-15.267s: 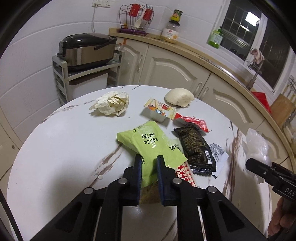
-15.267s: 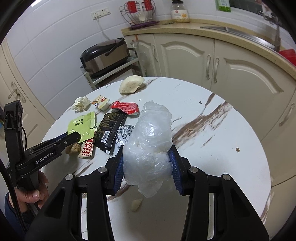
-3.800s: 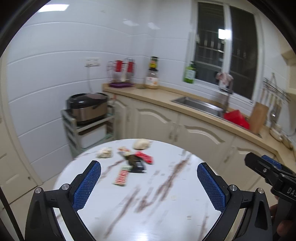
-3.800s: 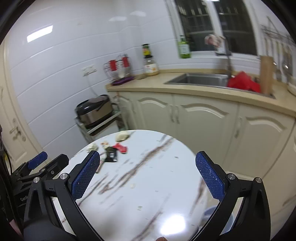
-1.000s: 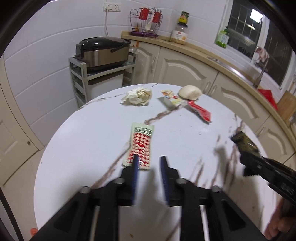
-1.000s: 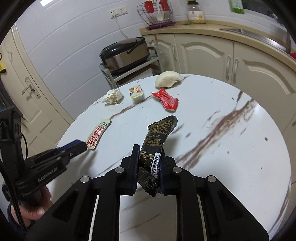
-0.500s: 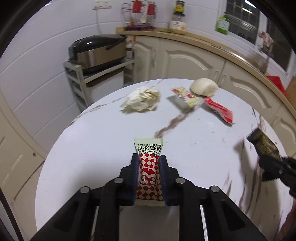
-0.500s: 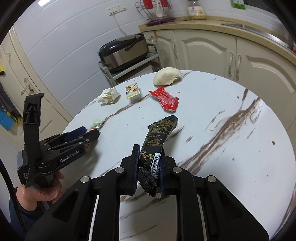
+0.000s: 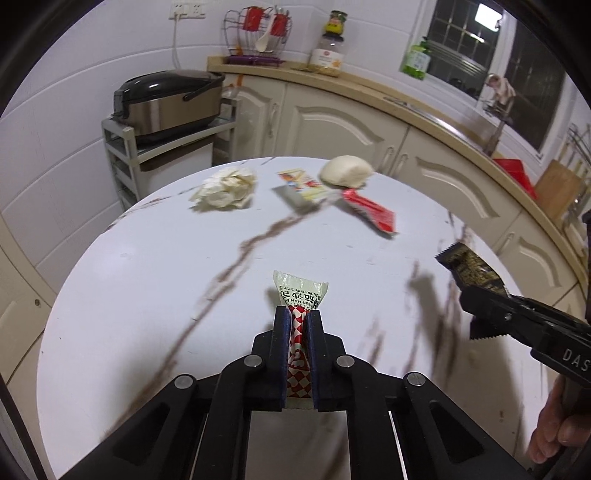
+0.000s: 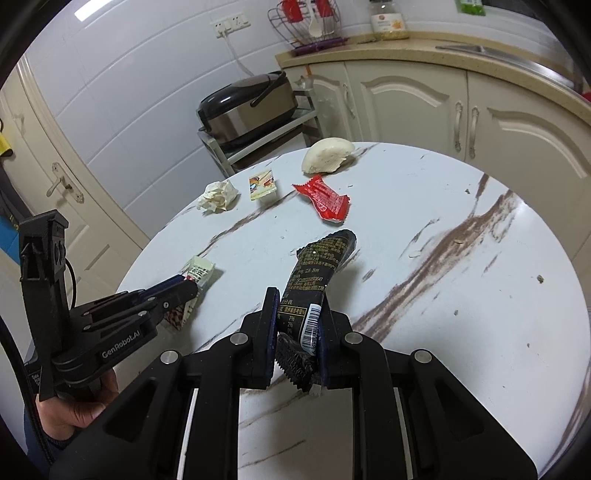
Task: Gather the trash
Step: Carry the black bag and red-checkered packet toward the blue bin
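Left gripper [image 10: 188, 286] body: "GenRobot.AI" in white, seen from the right wrist view.
Right gripper [image 9: 466, 295] body: "DAS", cut off at the frame edge.
Black wrapper [image 10: 312, 280] in the right gripper: a barcode; gold print too small to read.
Checkered sachet [image 9: 300, 295] in the left gripper: "HAN" among Chinese characters, otherwise unclear.

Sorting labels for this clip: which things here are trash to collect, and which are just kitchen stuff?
Trash: red-checked packet, black wrapper, red wrapper, crumpled tissue, small sauce packet.
Bystanders: rice cooker, utensil rack, jar. White bun: unclear.
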